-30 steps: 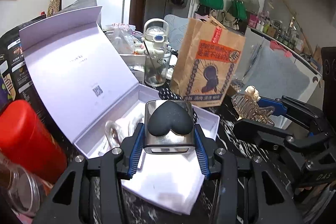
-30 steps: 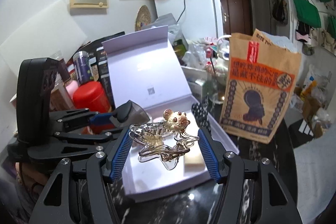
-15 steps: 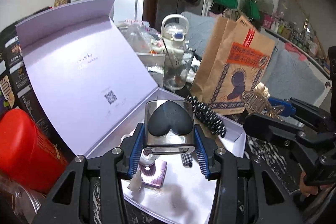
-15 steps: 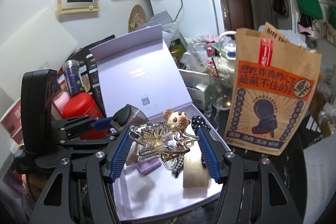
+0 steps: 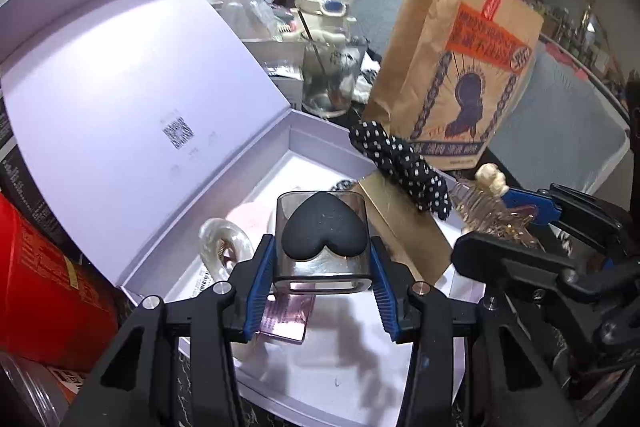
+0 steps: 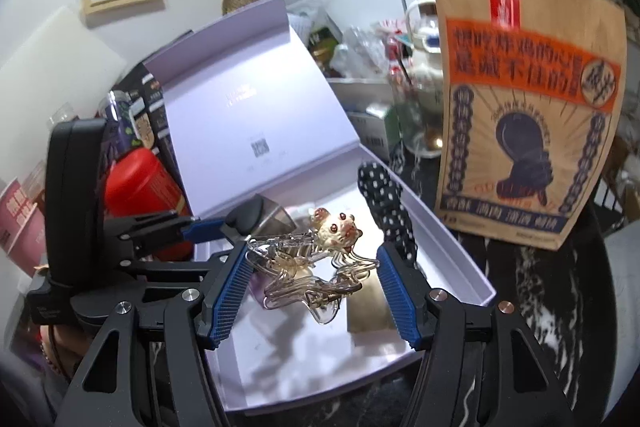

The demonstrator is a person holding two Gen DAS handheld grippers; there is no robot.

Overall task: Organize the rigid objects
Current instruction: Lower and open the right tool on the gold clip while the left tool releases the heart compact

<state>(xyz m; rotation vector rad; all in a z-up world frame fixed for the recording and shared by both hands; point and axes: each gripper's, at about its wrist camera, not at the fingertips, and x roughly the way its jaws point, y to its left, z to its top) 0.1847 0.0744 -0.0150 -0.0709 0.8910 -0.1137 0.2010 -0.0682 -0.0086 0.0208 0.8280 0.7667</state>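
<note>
My left gripper (image 5: 322, 263) is shut on a clear smoky hair clip with a black heart (image 5: 323, 233) and holds it above the open white box (image 5: 328, 151). My right gripper (image 6: 314, 281) is shut on a clear claw clip with a small bear head (image 6: 316, 259), also above the box (image 6: 460, 259). Inside the box lie a pearly ring clip (image 5: 222, 241), a pink square piece (image 5: 286, 317), a gold flat clip (image 5: 404, 223) and a black dotted scrunchie (image 5: 400, 161). Each gripper shows in the other's view: the right one (image 5: 532, 207), the left one (image 6: 224, 227).
The box lid (image 5: 132, 99) stands open at the left. A brown paper bag (image 5: 460, 67) stands behind the box at the right, a glass with a figure bottle (image 5: 326, 67) behind it. A red canister (image 5: 44, 295) is at the left.
Both grippers have moved forward and lower over the box with their clips still held. The box contents now show more fully.
</note>
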